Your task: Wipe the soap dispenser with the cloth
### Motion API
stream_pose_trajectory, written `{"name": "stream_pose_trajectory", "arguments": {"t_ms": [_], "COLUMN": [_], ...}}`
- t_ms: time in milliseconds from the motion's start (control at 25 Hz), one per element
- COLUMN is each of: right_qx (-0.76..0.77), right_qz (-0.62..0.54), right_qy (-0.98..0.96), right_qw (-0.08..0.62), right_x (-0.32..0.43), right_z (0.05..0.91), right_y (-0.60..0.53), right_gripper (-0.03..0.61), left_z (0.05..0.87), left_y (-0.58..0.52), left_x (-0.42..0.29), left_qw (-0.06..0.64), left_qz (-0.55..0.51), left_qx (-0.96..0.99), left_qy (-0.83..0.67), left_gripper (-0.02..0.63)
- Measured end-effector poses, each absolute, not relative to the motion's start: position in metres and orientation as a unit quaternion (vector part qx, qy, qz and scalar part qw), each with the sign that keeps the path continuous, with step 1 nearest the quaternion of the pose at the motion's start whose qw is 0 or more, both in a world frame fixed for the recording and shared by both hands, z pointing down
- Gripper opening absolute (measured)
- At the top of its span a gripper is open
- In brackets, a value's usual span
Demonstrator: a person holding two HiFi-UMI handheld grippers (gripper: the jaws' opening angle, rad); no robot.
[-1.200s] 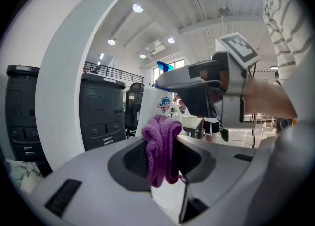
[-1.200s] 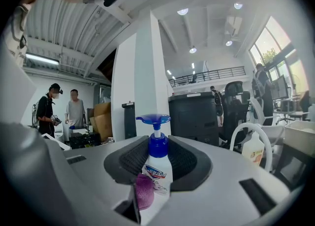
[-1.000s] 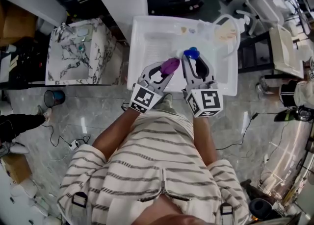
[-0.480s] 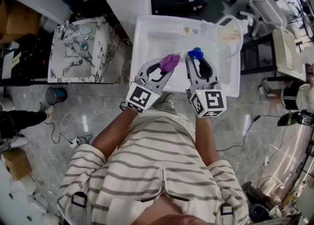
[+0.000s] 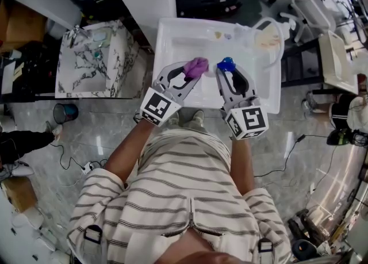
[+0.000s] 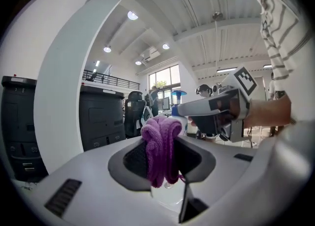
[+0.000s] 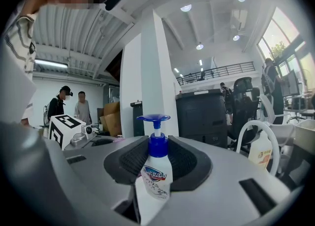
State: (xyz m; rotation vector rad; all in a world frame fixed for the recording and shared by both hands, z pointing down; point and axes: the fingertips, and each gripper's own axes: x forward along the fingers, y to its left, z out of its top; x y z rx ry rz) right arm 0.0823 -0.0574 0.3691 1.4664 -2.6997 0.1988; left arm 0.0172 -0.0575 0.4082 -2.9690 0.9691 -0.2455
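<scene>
Head view: my left gripper (image 5: 192, 73) pinches the bunched purple terry cloth (image 5: 199, 65), just left of the white plastic blue-pump soap dispenser (image 5: 225, 63), which my right gripper (image 5: 226, 73) grips. Left gripper view: the dispenser stands just right of the cloth. Right gripper view: it stands upright between my jaws.
</scene>
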Motion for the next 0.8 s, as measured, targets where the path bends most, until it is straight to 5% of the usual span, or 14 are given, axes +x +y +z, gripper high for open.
{"name": "stream_pose_trajectory", "arguments": {"t_ms": [800], "right_qx": [0.397], "right_qz": [0.054], "right_qy": [-0.916], "right_qw": [0.031], "right_x": [0.075], "right_z": [0.369], "right_y": [-0.039], "right_gripper": [0.133], "left_z": [0.414], "left_y": [-0.058], "left_x": [0.034], "left_qw": [0.052], "left_qz": [-0.100], "left_qx": [-0.984], "left_qy": [0.140], "left_gripper": [0.121]}}
